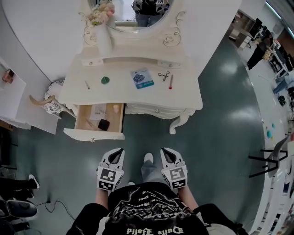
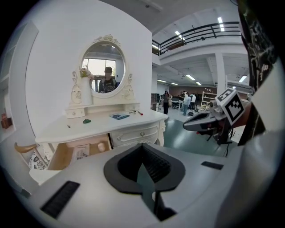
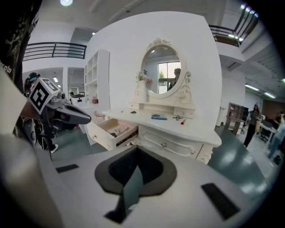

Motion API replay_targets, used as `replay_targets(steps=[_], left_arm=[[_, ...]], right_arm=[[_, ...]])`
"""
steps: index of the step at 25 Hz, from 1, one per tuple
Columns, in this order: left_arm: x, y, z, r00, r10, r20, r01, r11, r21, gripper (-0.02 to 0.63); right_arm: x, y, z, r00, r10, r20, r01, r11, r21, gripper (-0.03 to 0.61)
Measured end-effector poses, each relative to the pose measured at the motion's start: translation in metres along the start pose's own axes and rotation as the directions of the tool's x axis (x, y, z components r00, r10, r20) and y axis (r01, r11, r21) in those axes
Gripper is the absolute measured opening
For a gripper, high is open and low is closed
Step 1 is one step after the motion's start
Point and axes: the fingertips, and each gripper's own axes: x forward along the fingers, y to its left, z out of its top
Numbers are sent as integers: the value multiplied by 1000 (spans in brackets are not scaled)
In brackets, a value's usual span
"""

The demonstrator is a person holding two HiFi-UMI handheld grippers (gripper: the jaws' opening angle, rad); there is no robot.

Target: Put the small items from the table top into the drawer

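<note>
Both claws are clenched with nothing between them. The left claw and the right claw hang side by side over the grey-green floor, close to the person's body. Both are well apart from the white carved dressing table, which stands farther off. In each gripper view the black ribbed pads meet tip to tip.

Small items lie on the table top. From left to right they are a short thin stick, a small dark green round piece and a flat blue and white packet. Then come a small black looped tool that looks like scissors and, just right of it, a slim red stick.

At the table's left side the pale wooden drawer is pulled out toward the person. Inside it a white printed leaflet lies at the far side and a pale pink piece to its right. A small black block lies nearer the front.

Along the far edge of the table a white vase of pale flowers stands left of an oval mirror.
</note>
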Motion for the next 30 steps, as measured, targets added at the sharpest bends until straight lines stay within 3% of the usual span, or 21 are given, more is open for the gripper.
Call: replay_targets(steps=[16,30], left_arm=[[107,-3,70,999,39,15,-39,999,-4,15],[137,15,100,993,108,36,-108,994,-5,15]], right_arm=[[54,-110,27,999,47,0,-47,999,-6,11],[88,-144,46,997,81,13,-81,997,14,11]])
